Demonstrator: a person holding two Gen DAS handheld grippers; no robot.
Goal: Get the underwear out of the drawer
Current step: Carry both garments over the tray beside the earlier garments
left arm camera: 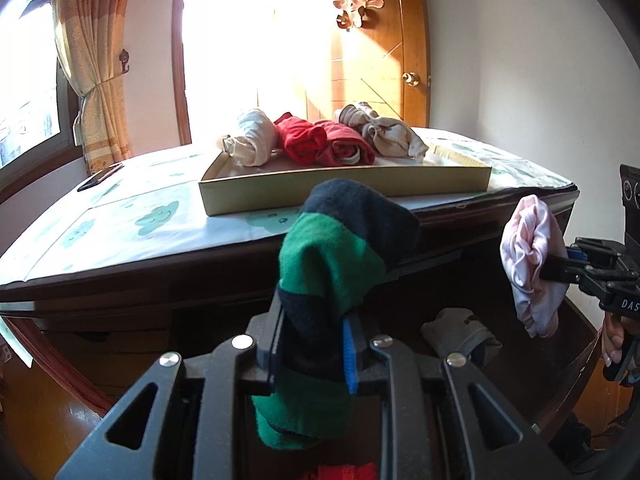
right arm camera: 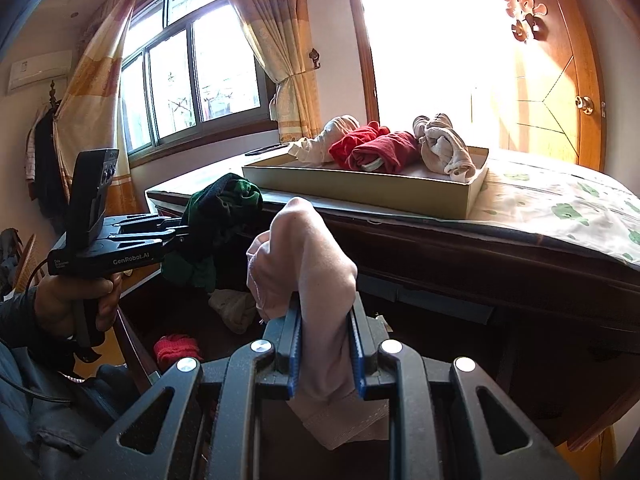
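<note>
1. Left wrist view: left hand-held gripper point(left arm camera: 310, 344) is clamping a green-and-navy striped underwear roll point(left arm camera: 332, 264) between its pads; the roll is sticking up past the fingertips, above the open drawer point(left arm camera: 400, 320).
2. Same view: a grey rolled garment point(left arm camera: 460, 334) and a red garment point(left arm camera: 346, 472) are lying down in the drawer.
3. Same view: right hand-held gripper point(left arm camera: 560, 266) is coming in from the right edge, gripping a pale pink underwear bundle point(left arm camera: 528, 264).
4. Same view: a shallow cardboard tray point(left arm camera: 344, 192) is sitting on the dresser top point(left arm camera: 120, 232), holding a cream roll point(left arm camera: 252, 138), two red rolls point(left arm camera: 324, 144) and a beige bundle point(left arm camera: 384, 132).
5. Right wrist view: right hand-held gripper point(right arm camera: 326, 344) is squeezing the pink underwear point(right arm camera: 308, 248), cloth bulging above the fingertips, held over the drawer.
6. Same view: left hand-held gripper point(right arm camera: 182, 236), held in a hand point(right arm camera: 76, 300), is holding the striped roll point(right arm camera: 224, 216) beside the dresser's front edge.
7. Same view: tray point(right arm camera: 360, 188) is resting on the dresser with the four rolls inside.
</note>
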